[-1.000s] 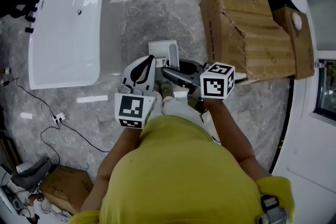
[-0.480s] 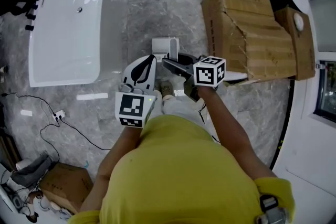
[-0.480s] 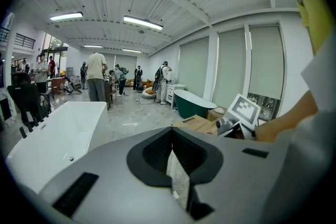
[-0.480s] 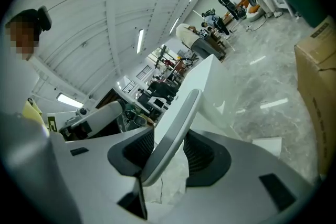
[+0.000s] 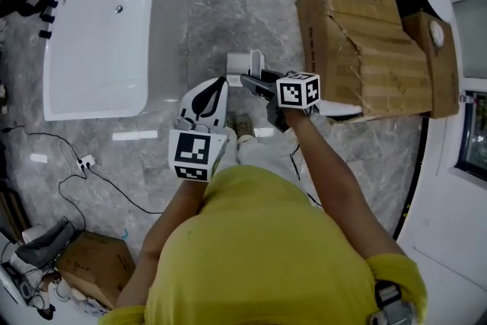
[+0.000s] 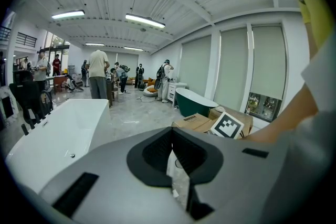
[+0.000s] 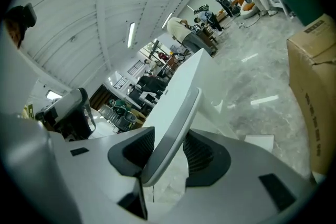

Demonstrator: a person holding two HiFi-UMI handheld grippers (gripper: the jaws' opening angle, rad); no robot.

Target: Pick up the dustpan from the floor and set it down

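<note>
1. The right hand-held gripper [image 7: 168, 152] has its jaws partly closed on the pale, curved handle of the dustpan [image 5: 240, 62], with both dark pads against the handle
2. The dustpan sits in the middle of the scene, just beyond that gripper and low at the grey marble floor [image 5: 221, 11]. Whether its white tray rests on the floor I cannot tell, and anything inside the tray is too small to make out
3. The left hand-held gripper [image 5: 218, 86] is just near-left of the dustpan and apart from it. Its jaws are drawn together to a thin slit and hold nothing
4. On the far left lies a long white bathtub [image 5: 99, 34], open at the top, with a small drain fitting [image 5: 118, 9] in its bottom
5. On the far right stands a large cardboard box [image 5: 358, 42], closed, with its side creased and torn, so its contents are hidden
6. A smaller brown box [image 5: 435, 68] touches the large box's right side and carries a round white thing [image 5: 435, 31] on top
7. At the near left is another brown carton [image 5: 95, 270], and a dark cable [image 5: 99, 183] trails over the floor beyond it
</note>
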